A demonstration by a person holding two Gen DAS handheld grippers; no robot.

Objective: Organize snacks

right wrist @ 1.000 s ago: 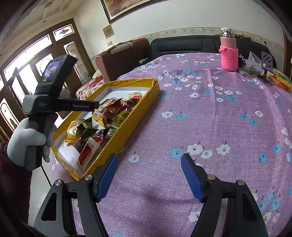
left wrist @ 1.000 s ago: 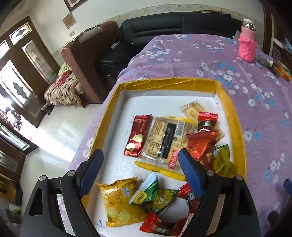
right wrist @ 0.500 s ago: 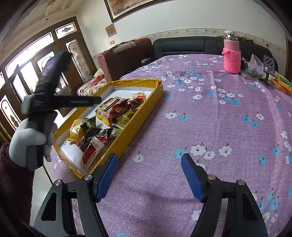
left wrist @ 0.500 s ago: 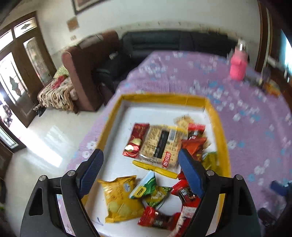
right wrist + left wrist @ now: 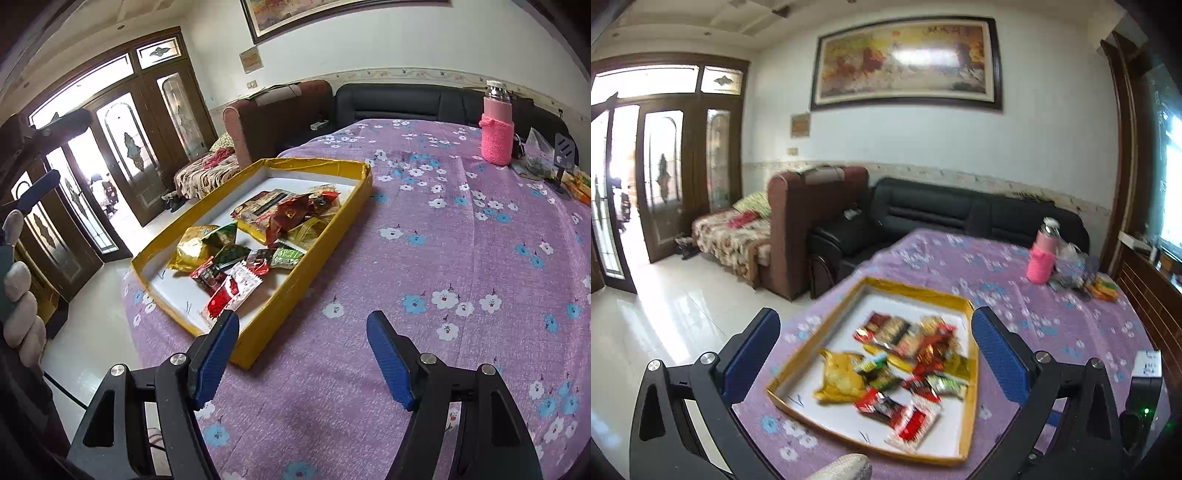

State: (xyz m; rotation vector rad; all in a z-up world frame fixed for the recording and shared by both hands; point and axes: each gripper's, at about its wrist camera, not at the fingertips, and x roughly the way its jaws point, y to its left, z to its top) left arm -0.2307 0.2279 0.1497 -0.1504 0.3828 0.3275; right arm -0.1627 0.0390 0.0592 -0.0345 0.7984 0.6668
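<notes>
Left tool (image 5: 875, 354) opening, empty; right tool (image 5: 303, 354) wide, empty; pink bottle (image 5: 496, 125) beyond snack tray (image 5: 325, 236).

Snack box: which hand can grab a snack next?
Probably the left. The left tool points at the snack packets in the yellow box, its jaws opening and empty. The right tool is open over bare tablecloth beside the box.

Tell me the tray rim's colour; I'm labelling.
Yellow rim, clearest in the right wrist view.
</notes>
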